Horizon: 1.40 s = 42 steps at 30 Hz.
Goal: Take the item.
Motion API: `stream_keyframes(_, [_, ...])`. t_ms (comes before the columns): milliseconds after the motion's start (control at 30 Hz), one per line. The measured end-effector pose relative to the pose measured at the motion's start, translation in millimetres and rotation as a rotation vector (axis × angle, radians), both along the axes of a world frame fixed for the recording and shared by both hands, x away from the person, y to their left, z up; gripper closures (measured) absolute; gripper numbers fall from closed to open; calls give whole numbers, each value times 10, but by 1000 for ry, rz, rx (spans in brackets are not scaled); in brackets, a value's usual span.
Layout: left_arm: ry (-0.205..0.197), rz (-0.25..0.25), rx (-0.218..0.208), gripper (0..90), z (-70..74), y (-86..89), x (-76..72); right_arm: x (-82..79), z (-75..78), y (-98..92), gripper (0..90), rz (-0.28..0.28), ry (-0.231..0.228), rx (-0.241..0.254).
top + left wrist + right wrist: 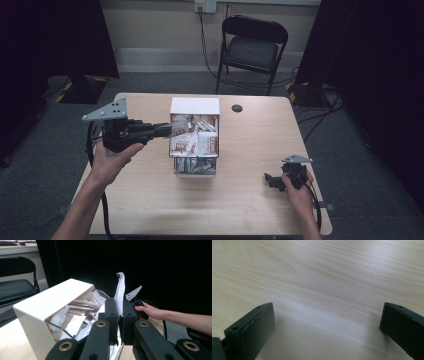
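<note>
Left gripper (172, 129) clamped on a thin white packet (120, 293), pinched upright between the two black jaws and sticking up above them. Held level above the left edge of the white box (195, 106), at its rear compartment. Box crammed with more packets (197, 142), brown-and-white ones behind and silvery ones (196, 166) in the front section. Box set near the middle of the pale wooden table (150, 200).

Right gripper (270, 180) resting low on the table near its front right corner, well apart from the box, jaws spread wide with bare wood (324, 290) between them. Beyond the table, a black folding chair (252, 47) against the wall.
</note>
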<state>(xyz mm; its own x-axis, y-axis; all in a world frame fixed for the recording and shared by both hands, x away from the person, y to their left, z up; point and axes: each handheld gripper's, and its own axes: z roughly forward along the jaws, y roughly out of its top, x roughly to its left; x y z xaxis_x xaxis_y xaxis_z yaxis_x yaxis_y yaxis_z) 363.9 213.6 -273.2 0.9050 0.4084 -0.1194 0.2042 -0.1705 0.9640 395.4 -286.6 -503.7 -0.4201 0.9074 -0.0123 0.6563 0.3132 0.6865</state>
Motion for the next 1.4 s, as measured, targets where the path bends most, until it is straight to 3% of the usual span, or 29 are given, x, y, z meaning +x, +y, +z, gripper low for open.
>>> stream_keyframes(267, [-21,12,-3,865,67,79,-41,0,0,0,0,0,0,0])
stream_keyframes(633, [-10,40,-10,865,75,212,-37,0,0,0,0,0,0,0])
stream_keyframes(1100, [-8,112,-7,865,78,472,-50,0,0,0,0,0,0,0])
stream_keyframes(1400, [16,134,-11,865,-8,621,-7,0,0,0,0,0,1,0])
